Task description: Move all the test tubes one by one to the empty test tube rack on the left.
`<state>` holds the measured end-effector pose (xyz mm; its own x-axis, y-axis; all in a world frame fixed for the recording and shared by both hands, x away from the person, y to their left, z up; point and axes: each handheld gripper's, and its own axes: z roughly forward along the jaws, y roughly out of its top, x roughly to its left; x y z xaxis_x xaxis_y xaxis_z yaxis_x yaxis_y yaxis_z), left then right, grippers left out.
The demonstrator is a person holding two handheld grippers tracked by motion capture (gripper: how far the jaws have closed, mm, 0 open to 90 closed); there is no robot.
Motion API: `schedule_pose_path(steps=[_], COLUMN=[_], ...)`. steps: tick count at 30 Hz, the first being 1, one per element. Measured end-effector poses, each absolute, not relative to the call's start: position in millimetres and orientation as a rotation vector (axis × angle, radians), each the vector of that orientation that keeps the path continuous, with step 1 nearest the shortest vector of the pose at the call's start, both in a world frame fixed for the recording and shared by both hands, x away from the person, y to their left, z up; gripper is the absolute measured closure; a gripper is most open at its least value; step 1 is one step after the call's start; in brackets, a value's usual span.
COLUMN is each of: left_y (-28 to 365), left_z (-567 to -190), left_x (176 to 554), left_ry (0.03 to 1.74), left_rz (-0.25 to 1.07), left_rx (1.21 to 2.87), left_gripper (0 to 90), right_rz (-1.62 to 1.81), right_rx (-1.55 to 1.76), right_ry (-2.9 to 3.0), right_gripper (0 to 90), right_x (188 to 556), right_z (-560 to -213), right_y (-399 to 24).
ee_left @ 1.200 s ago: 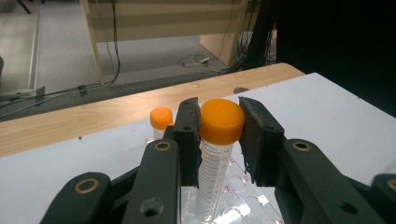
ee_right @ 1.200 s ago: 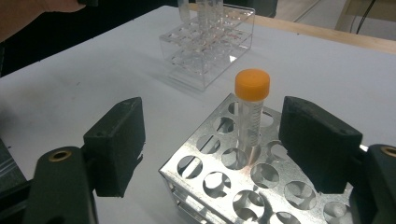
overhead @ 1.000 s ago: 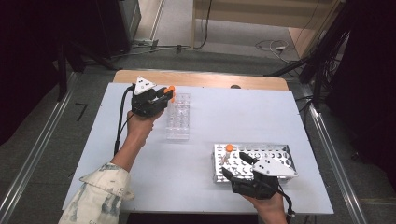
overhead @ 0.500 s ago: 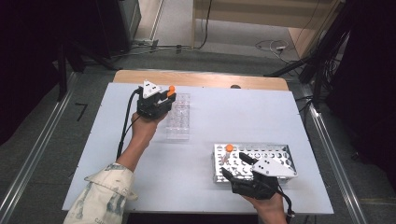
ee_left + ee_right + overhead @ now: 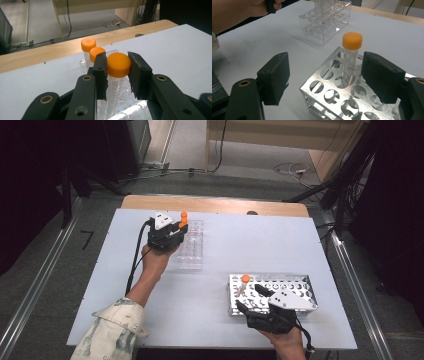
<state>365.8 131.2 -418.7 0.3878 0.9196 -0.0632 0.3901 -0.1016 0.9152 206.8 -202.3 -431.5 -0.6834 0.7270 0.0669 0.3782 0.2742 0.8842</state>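
Slowly the left gripper has slid along the clear plastic rack, jaws squeezed on the orange cap of a see-through tube that stands in it. Two more orange-capped tubes wait behind. The right gripper is wide apart, holding nothing, by the shiny metal rack with one tube.

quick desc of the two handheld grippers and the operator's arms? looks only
Both the left gripper and the right gripper have black bodies, each topped by a pale grey three-cornered plate. Their two black jaws carry flat rectangular pads, with brass-coloured rivets at the linkage joints. A black cable trails from each. The left arm wears a pale patterned sleeve; the right hand shows no sleeve.
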Motion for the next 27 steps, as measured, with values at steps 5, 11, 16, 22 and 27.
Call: schedule_pose_path(steps=[5,11,16,22,27], left_y=[127.9,127.3,128.9,128.2,128.6], left_z=[-422.4,-427.8,-430.3,-430.6,-431.9], left_x=[365.3,365.7,366.0,365.9,366.2], left_ry=[1.166,1.176,1.181,1.184,1.190], left_rz=[0.703,0.702,0.701,0.701,0.700], left_rx=[1.703,1.715,1.723,1.723,1.737], left_gripper=[70.4,70.3,70.3,70.2,65.1], right_rz=[1.374,1.369,1.366,1.367,1.367], right_rx=[0.999,0.996,0.997,0.994,0.995], right_ry=[2.199,2.199,2.203,2.203,2.203], right_gripper=[21.6,21.6,21.6,21.6,21.6], right_x=[206.9,206.9,207.0,206.8,206.6], right_z=[-431.7,-432.0,-432.6,-432.6,-432.6], right_y=[-202.1,-202.1,-201.6,-201.2,-201.1])
